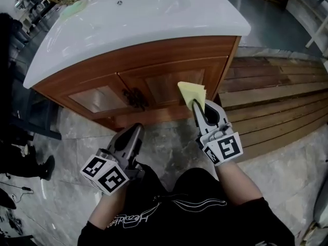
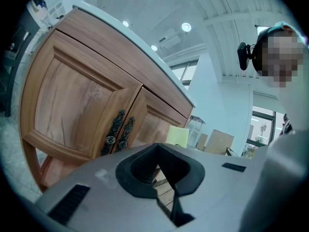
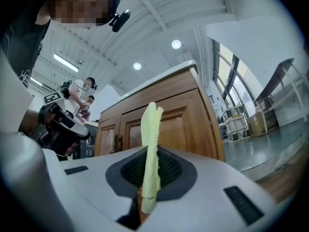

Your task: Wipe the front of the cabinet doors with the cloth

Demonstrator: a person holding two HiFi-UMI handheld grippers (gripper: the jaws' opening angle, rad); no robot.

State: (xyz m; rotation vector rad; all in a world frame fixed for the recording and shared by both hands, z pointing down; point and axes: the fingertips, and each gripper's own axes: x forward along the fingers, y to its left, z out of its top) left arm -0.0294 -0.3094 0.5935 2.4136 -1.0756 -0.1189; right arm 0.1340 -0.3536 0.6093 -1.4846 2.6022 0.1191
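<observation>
Marble floor (image 1: 169,142), wooden vanity | right hand-held gripper (image 1: 199,106) clamped on yellow cloth (image 1: 192,91) at right cabinet door (image 1: 164,83); contact unclear | left hand-held gripper (image 1: 136,129) closed, empty | risk: thin edge pinch; rubbing could pull cloth free

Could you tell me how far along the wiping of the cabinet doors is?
Done: the right gripper has the yellow cloth clamped. In hand: the cloth is up at the right door; whether it touches cannot be told. Left: both doors, as neither shows wipe marks, so wiping seems barely begun. The left gripper is shut and empty, low before the left door.
</observation>
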